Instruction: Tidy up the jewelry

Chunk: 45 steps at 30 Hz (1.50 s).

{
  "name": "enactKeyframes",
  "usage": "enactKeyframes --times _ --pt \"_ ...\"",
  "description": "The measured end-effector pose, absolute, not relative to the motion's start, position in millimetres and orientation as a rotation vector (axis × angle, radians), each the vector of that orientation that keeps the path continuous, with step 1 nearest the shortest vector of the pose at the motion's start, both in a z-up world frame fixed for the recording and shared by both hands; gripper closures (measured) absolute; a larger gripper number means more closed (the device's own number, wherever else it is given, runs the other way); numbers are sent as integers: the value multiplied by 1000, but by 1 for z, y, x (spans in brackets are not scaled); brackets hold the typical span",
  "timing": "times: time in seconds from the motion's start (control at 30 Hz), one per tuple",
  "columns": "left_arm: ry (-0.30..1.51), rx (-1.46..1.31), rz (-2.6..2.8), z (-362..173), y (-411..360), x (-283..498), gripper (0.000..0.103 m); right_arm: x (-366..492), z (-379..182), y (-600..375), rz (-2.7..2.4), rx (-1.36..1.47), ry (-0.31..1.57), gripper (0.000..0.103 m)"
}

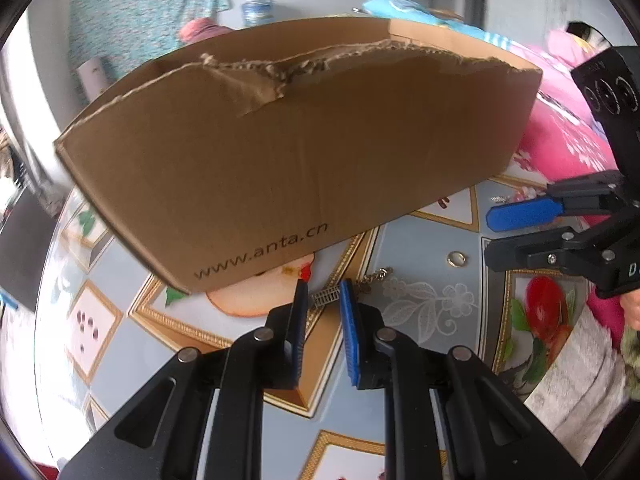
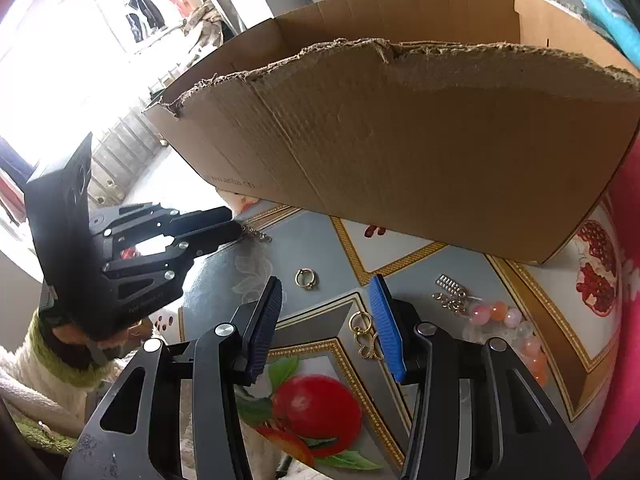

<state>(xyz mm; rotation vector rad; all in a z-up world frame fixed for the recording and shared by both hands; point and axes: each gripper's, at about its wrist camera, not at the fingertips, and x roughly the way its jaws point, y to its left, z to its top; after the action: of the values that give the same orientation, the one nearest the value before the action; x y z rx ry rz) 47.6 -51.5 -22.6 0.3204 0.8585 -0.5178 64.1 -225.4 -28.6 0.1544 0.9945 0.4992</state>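
My left gripper is shut on a silver link bracelet; its chain end trails to the right just above the table. The right wrist view shows this gripper at the left, with the chain dangling from its tips. My right gripper stands open over the table, holding nothing. A gold ring lies just beyond its tips, and a gold hoop with a charm lies by its right finger. In the left wrist view the right gripper is beside that ring.
A torn-edged cardboard box stands open-topped right behind the jewelry on the fruit-patterned tablecloth. Small silver pieces and a pink bead bracelet lie to the right. Pink fabric borders the table. A fluffy white-green sleeve is at the left.
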Motion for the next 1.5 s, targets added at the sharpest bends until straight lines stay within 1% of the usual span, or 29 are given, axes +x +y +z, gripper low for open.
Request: enactKeyframes --times 0.2,0.4,0.73,0.8,0.93,1.03,1.07,1.17,1.5 --pt "901 357 -676 -21 -54 58 87 54 -30 -233 509 162 995 59" --pt "978 299 -794 -17 -53 55 87 51 -26 -243 501 170 992 59" --pt "977 218 -677 -18 -45 43 87 56 -23 -248 501 184 994 59" --pt "963 247 -651 -18 -50 40 87 56 -22 -244 500 180 989 59" --pt "895 412 -583 -18 -69 22 87 54 -23 -244 494 174 979 59" --pt "880 442 -562 -18 -72 18 87 52 -21 -244 488 176 971 59" --pt "888 427 -562 -18 -72 19 88 50 -19 -244 486 177 967 59" --pt "908 370 -569 -17 -66 23 98 48 -17 -248 482 176 958 59" --pt "877 225 -549 -5 -33 17 99 49 -14 -237 481 169 944 59"
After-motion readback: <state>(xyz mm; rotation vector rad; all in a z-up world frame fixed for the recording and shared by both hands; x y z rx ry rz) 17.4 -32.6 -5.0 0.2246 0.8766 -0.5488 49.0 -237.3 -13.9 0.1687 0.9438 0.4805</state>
